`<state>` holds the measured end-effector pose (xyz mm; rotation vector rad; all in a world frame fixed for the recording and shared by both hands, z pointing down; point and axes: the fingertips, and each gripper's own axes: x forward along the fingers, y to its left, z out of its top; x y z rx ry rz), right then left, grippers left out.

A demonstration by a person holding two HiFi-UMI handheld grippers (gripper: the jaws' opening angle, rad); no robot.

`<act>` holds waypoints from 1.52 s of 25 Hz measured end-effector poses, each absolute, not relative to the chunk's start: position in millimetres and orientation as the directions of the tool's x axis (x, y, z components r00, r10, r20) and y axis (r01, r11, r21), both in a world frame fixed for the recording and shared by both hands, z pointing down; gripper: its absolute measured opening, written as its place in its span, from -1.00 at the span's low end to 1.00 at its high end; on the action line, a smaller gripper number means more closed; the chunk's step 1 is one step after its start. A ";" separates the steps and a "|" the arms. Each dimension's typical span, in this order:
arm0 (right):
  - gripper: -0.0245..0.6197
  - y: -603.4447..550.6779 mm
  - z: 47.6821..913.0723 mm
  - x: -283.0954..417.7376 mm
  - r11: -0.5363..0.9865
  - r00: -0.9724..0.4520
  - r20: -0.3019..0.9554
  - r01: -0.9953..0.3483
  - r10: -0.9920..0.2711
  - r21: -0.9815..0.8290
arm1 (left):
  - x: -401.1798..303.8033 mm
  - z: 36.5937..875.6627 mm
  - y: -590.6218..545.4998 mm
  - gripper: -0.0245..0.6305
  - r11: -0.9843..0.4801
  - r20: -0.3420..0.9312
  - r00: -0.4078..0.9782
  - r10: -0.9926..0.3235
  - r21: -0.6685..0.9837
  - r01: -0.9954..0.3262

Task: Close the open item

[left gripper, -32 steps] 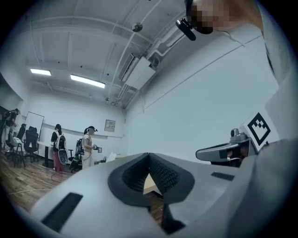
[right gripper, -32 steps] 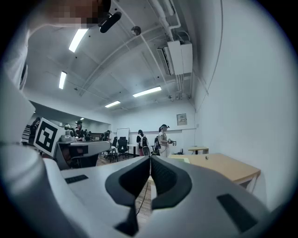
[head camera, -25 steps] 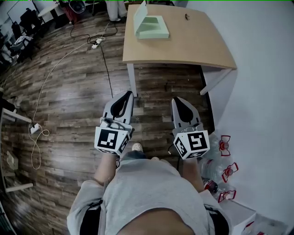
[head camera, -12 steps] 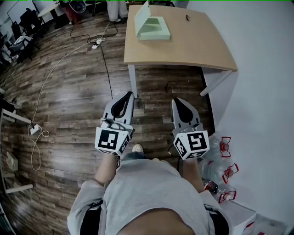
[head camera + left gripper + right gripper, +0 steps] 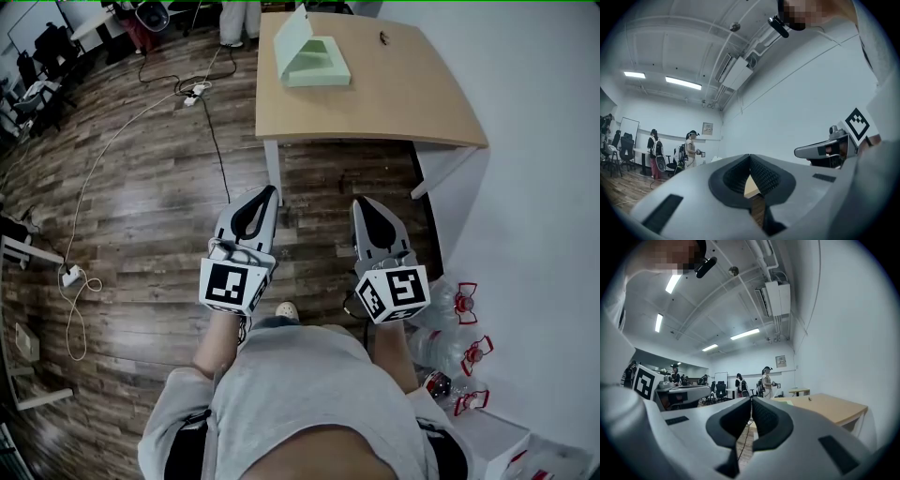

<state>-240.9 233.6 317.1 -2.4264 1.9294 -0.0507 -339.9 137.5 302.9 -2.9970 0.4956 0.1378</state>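
Left gripper (image 5: 271, 190) well apart from box (image 5: 317, 60).

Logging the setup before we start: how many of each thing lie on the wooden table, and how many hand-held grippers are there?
Open green box: 1
Small dark object: 1
Hand-held gripper: 2 (left hand-held gripper, right hand-held gripper)
Total: 4

Items I can see, apart from the job:
- wood-plank floor (image 5: 141, 206), centre left
- black cable (image 5: 217, 141) across it, upper centre
- white power strip (image 5: 192, 97), upper left
- light wooden surface (image 5: 403, 94), top, with a small dark object (image 5: 382, 37) on it
- clear bottles with red handles (image 5: 461, 302), lower right, beside the white wall (image 5: 534, 187)
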 end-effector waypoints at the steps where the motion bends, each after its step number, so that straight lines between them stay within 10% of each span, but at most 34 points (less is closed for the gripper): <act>1: -0.88 229.4 316.8 -241.0 -0.230 0.231 -0.005 -0.972 -0.973 -0.052 | -339.8 303.3 132.6 -0.88 -0.943 -0.109 0.944 -0.313 -0.084 -0.322; 38: -0.88 86.1 311.2 -28.8 -0.103 0.103 -0.016 -0.994 -0.995 -0.029 | -144.8 302.5 0.3 -0.87 -0.887 -0.129 0.885 -0.447 -0.067 -0.458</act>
